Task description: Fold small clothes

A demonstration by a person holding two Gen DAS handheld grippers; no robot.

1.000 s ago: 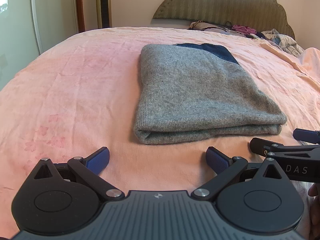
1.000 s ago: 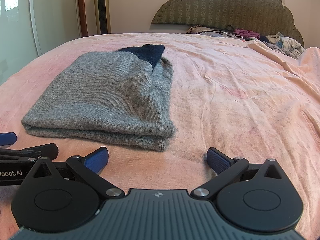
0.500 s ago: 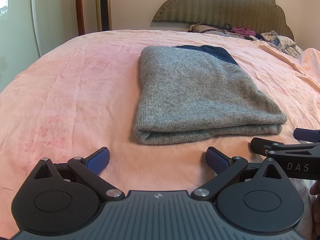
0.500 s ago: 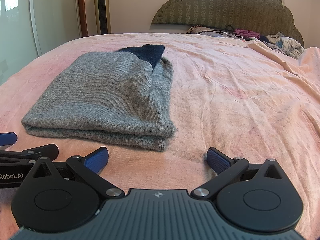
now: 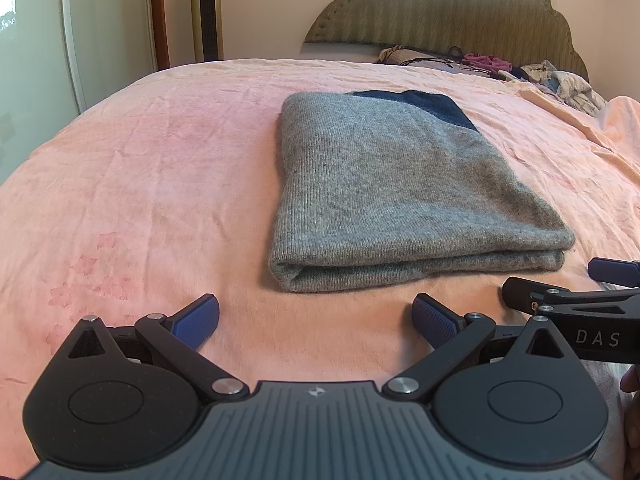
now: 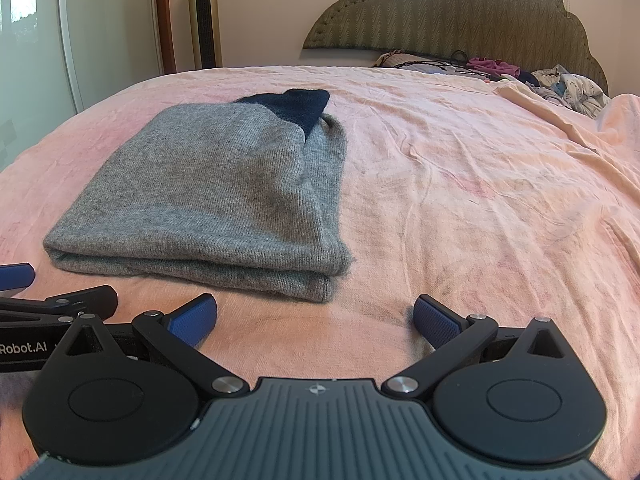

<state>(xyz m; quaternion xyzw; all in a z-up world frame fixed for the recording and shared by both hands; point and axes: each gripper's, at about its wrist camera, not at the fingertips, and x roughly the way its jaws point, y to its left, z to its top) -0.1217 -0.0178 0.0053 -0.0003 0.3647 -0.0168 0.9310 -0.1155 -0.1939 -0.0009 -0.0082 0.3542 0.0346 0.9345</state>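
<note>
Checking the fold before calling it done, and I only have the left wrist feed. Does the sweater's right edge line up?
Observer: No. In the right wrist view, the top layer of the grey sweater stops short of the layer under it along the right side.
Operator: Right jaws holding anything?
Observer: No. The right gripper is open and empty, over the pink sheet just short of the sweater's near right corner.
Operator: Is the navy bit flat?
Observer: It doesn't look flat. The navy part looks bunched up at the far end.
</note>
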